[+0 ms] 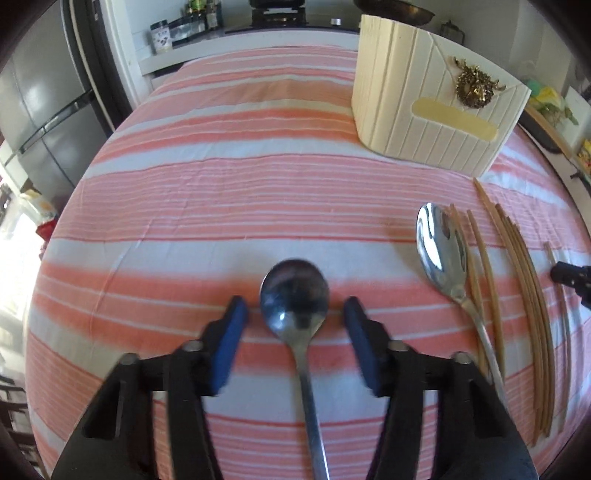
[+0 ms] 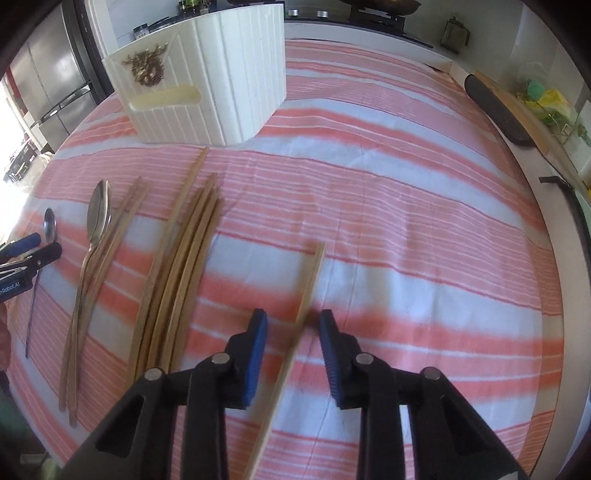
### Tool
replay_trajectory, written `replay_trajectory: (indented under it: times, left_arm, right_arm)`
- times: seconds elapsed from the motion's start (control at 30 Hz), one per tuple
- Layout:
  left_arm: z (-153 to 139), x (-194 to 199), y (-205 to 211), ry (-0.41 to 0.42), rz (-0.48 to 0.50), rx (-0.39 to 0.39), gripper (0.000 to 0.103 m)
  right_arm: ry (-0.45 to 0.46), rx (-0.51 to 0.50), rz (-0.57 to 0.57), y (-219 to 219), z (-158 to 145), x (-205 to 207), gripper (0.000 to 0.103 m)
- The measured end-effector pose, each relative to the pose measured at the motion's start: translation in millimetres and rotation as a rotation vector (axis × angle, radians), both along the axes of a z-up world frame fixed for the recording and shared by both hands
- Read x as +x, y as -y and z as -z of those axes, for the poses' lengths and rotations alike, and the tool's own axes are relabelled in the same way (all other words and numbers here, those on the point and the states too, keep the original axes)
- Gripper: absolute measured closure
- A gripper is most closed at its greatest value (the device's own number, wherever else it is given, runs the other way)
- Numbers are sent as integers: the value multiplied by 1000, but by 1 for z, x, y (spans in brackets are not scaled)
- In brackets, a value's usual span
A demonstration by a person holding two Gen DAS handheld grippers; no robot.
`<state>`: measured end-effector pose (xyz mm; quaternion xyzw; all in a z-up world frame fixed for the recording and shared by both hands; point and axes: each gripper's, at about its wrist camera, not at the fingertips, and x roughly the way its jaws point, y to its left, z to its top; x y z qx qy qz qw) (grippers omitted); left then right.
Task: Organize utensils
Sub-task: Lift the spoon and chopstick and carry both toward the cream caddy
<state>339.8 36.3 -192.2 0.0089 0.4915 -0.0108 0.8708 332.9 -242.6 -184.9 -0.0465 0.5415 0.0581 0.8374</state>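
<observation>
My left gripper [image 1: 295, 314] is open, its blue pads on either side of a steel spoon [image 1: 294, 295] lying on the striped cloth, not touching it. A second, larger spoon [image 1: 439, 251] lies to the right among wooden chopsticks [image 1: 517, 280]. My right gripper [image 2: 293, 332] is open over a single chopstick [image 2: 303, 314] that lies between its fingers. Left of it lie a bundle of chopsticks [image 2: 184, 266], the larger spoon [image 2: 99, 210] and the smaller spoon [image 2: 49, 221]. A cream utensil holder [image 1: 424, 107] stands at the back; the right wrist view also shows the holder [image 2: 221, 92].
The table is covered by a pink and white striped cloth [image 1: 221, 184]. A refrigerator [image 1: 44, 118] stands at left. A counter with jars and a stove [image 1: 258, 22] lies behind the table. A long board [image 2: 517, 110] leans at the table's right edge.
</observation>
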Motion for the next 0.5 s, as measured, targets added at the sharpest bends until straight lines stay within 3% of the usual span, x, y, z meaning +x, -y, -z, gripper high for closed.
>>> replay_trajectory:
  times: [0.17, 0.5]
  left_arm:
    - [-6, 6, -11, 42, 21, -64, 68]
    - [-98, -76, -31, 342, 74, -213, 68]
  right_arm:
    - [17, 123, 56, 17, -10, 18, 96]
    - [243, 249, -13, 25, -105, -51, 96]
